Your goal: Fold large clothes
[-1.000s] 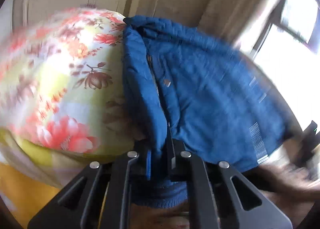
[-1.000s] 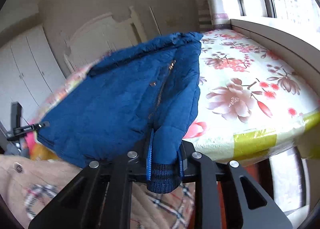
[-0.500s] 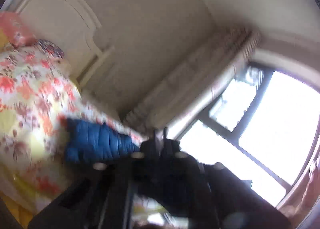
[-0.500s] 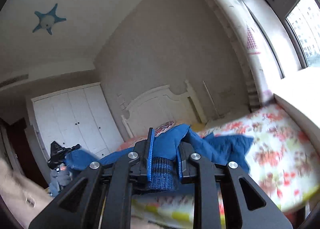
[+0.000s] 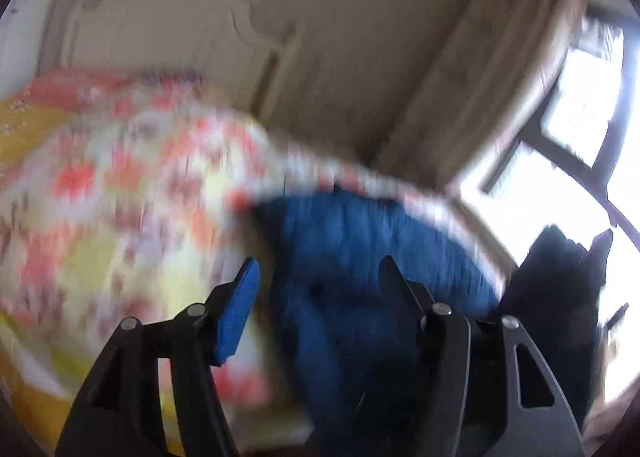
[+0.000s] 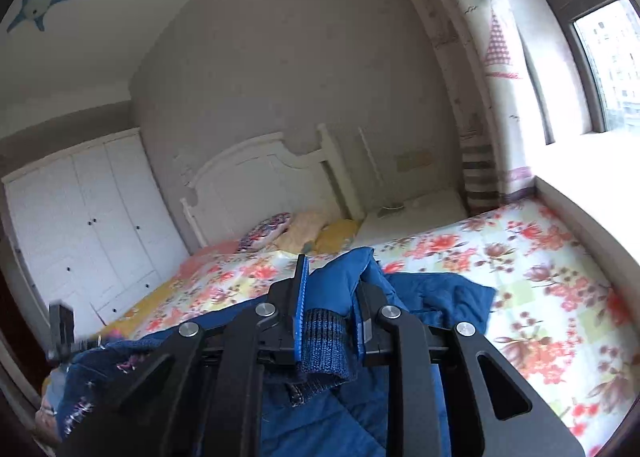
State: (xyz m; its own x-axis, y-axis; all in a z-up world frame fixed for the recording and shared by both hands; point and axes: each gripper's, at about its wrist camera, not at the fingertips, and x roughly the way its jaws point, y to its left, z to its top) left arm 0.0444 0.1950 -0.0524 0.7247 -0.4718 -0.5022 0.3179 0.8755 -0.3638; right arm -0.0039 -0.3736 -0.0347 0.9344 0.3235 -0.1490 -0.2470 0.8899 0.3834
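A blue quilted jacket (image 6: 432, 297) lies bunched on the floral bed sheet (image 6: 540, 297). My right gripper (image 6: 332, 289) is shut on the jacket's dark ribbed cuff (image 6: 324, 341), with blue fabric piled just past the fingers. In the blurred left wrist view my left gripper (image 5: 316, 273) is open and empty, its jaws wide apart over the jacket (image 5: 360, 249) on the sheet (image 5: 120, 197). The other gripper shows as a dark shape (image 5: 560, 277) at the right.
A white headboard (image 6: 256, 177) and pillows (image 6: 296, 233) are at the far end of the bed. A white wardrobe (image 6: 88, 209) stands at the left. A window ledge (image 6: 580, 161) and curtain (image 6: 480, 97) run along the right.
My left gripper has let go of the jacket and opened wide. Both grippers swung the jacket up and onto the bed; it now lies bunched there. My right gripper still holds the cuff.
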